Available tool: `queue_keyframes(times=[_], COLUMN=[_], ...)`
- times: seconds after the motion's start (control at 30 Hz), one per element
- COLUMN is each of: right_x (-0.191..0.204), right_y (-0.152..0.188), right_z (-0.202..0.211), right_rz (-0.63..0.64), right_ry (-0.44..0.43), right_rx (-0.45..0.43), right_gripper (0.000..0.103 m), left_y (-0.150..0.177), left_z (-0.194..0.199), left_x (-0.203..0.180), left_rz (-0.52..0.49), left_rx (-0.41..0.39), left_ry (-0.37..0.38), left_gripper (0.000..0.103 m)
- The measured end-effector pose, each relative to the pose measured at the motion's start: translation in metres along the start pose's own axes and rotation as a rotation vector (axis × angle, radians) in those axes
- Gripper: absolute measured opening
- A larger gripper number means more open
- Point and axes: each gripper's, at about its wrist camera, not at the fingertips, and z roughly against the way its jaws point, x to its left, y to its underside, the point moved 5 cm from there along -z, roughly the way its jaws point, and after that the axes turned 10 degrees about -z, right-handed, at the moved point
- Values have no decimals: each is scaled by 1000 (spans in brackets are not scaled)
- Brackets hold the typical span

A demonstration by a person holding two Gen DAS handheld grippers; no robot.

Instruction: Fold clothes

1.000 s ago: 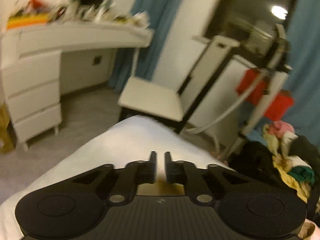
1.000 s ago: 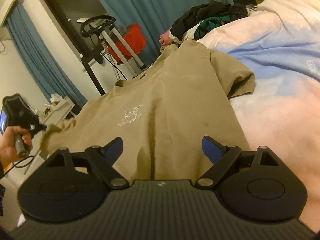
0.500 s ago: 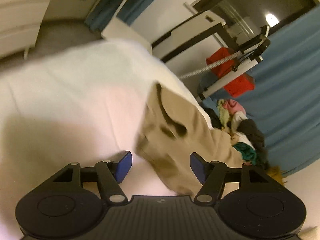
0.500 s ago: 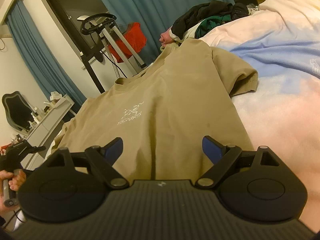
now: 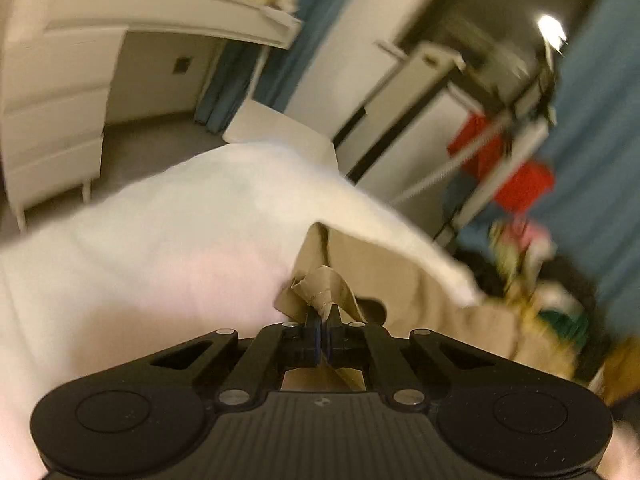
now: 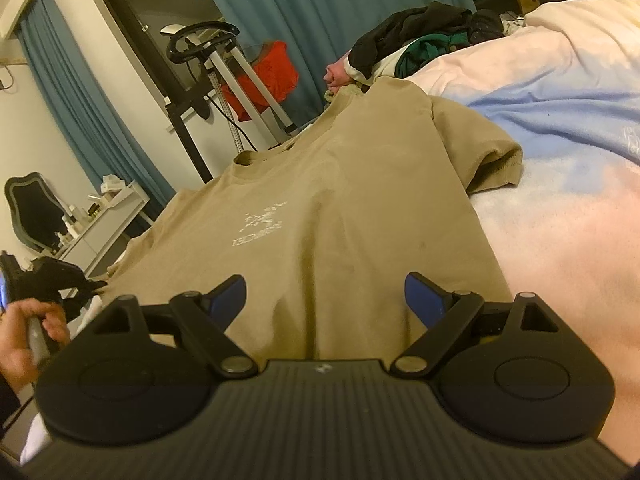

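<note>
Lying flat on the soft pastel bedspread (image 6: 560,168), the tan cotton T-shirt (image 6: 328,208) is stretching lengthwise away from the right gripper (image 6: 324,300), collar pointing toward the far bed edge. That gripper's blue-padded jaws are standing wide apart over the hem, gripping nothing. The left gripper (image 5: 323,322) is pinching a crumpled sleeve edge (image 5: 320,288) tightly.
</note>
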Motion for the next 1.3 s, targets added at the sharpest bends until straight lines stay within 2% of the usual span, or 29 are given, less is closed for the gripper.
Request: queue_keyframes(times=[0.03,0.13,0.17,0.2,0.27,0.3,0.4,0.5,0.6,0.63,0.67,0.73,0.77,0.8,0.87,1.0,1.07,1.17,1.23,1.3], right_x=[0,0,1,2,3,4,4,4,3,2,2,2,1,1,0,-1,-2,0,0,0], right_y=[0,0,0,0,1,2,2,3,3,3,3,4,4,5,4,4,4,5,6,7], right_z=[0,0,0,0,1,0,-1,-3,-3,-4,-4,-5,-6,-6,-7,-8,-8,-9,-9,-9], right_rz=[-1,0,2,6,16,17,22,25,26,25,24,23,22,22,19,21,23,33,37,41], right_ry=[0,4,6,7,7,7,9,13,14,14,14,15,15,15,14,13,13,16,16,18], right_rx=[0,1,2,1,1,2,4,8,10,10,11,14,15,16,16,14,13,10,8,6], right_gripper=[88,88,88,88,88,88,88,88,88,88,88,88,88,88,88,88,88,88,88,88], left_y=[3,8,7,7,-1,-4,-10,-16,-19,-21,-23,-30,-34,-39,-51,-81,-82,-68,-58,-53], left_z=[0,9,15,21,33,38,44,19,-9,-17,-25,-36,-41,-44,-47,-53,-59,-77,-81,-78], left_x=[-1,-4,-6,-8,-15,-20,-38,-51,-51,-47,-41,-34,-30,-28,-26,-28,-35,-45,-47,-52], left_rz=[-27,-112,-163,-215,-310,-358,-480,-502,-382,-313,-236,-143,-102,-86,-78,-166,-231,-295,-303,-317], left_rx=[9,7,-1,-9,-64,-95,-142,-81,-10,13,35,63,74,76,70,-23,-38,-38,-61,-93], left_ry=[4,22,20,18,-7,-9,15,57,84,96,111,128,135,126,89,-2,-55,-114,-129,-137], left_gripper=[4,16,26,45,61,64,62,57,53,45,41,31,16,5,4,3,3,4,7,20])
